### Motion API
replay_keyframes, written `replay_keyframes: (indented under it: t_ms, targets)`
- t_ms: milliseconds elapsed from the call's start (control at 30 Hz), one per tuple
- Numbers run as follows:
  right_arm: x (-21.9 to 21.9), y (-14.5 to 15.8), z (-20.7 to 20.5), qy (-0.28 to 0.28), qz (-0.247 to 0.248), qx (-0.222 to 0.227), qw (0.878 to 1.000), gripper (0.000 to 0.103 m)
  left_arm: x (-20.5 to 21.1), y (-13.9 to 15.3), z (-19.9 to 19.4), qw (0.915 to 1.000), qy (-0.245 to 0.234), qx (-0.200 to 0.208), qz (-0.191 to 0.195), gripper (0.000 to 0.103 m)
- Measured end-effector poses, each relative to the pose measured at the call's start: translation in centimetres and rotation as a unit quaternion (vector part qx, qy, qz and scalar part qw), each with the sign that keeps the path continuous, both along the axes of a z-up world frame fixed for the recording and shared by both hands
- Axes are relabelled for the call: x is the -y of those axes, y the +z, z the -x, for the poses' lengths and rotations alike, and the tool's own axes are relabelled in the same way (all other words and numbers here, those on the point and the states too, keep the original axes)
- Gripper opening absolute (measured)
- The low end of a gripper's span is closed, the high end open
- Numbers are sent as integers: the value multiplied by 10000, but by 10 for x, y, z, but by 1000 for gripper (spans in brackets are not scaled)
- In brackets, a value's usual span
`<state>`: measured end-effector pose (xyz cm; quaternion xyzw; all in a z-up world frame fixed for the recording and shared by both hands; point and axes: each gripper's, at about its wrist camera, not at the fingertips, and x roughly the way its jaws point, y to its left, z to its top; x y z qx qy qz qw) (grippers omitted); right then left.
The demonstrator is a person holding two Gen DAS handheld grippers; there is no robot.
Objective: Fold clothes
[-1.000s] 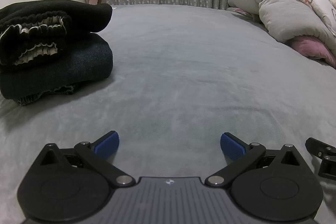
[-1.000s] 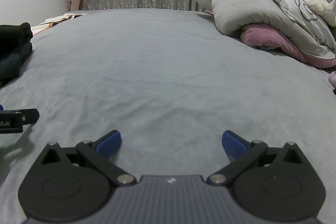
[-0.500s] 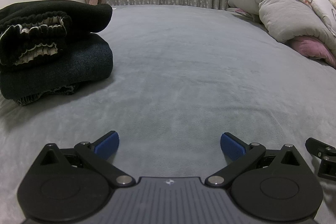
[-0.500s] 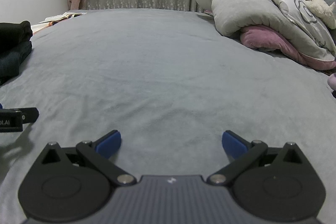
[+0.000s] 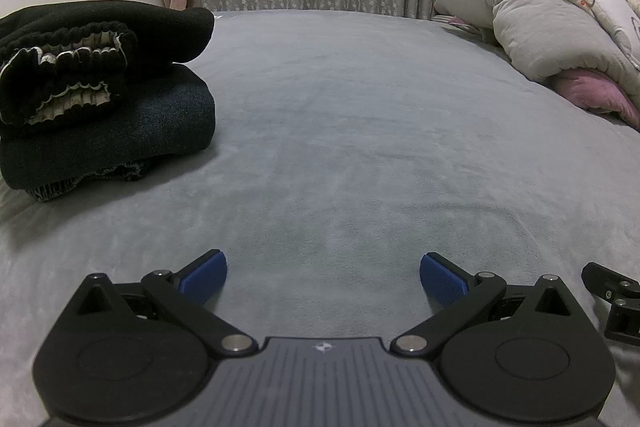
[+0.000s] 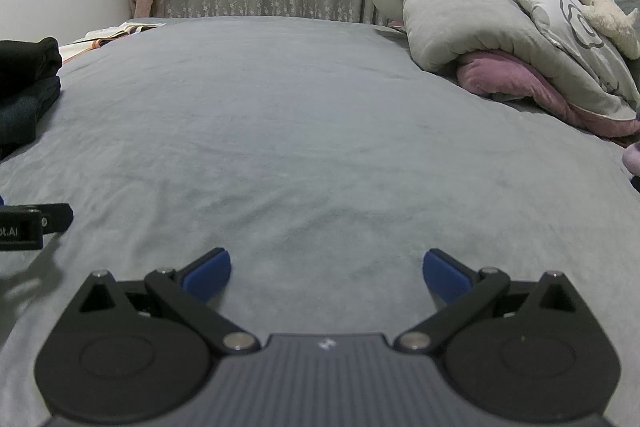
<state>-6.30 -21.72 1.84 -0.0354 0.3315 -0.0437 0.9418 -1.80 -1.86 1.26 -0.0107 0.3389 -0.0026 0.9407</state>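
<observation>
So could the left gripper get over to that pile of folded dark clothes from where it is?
Probably yes. The left gripper is open and empty, and only bare grey bedspread lies between it and the folded dark clothes, off to its left.

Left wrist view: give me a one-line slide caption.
Open left tongs low over the grey bedspread, holding nothing; folded dark clothes stacked to the left, rumpled duvet at right.

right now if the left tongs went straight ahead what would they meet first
Only the grey bedspread, likely. The left tongs are open and empty; the folded clothes lie off to the left, out of that line. Depth is hard to judge.
</observation>
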Motion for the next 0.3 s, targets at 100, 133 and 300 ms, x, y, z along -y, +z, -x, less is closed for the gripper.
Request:
replay_keyframes:
  t_ms: [100, 133, 300]
  targets:
    - [0, 0, 0, 0, 15, 4, 10000, 103, 0, 0, 0, 10000, -1, -1, -1, 103]
    - [0, 0, 0, 2, 24, 6, 10000, 103, 0, 0, 0, 10000, -2, -1, -2, 103]
    - [0, 0, 0, 2, 40, 10, 10000, 103, -1, 0, 0, 10000, 0, -8, -1, 103]
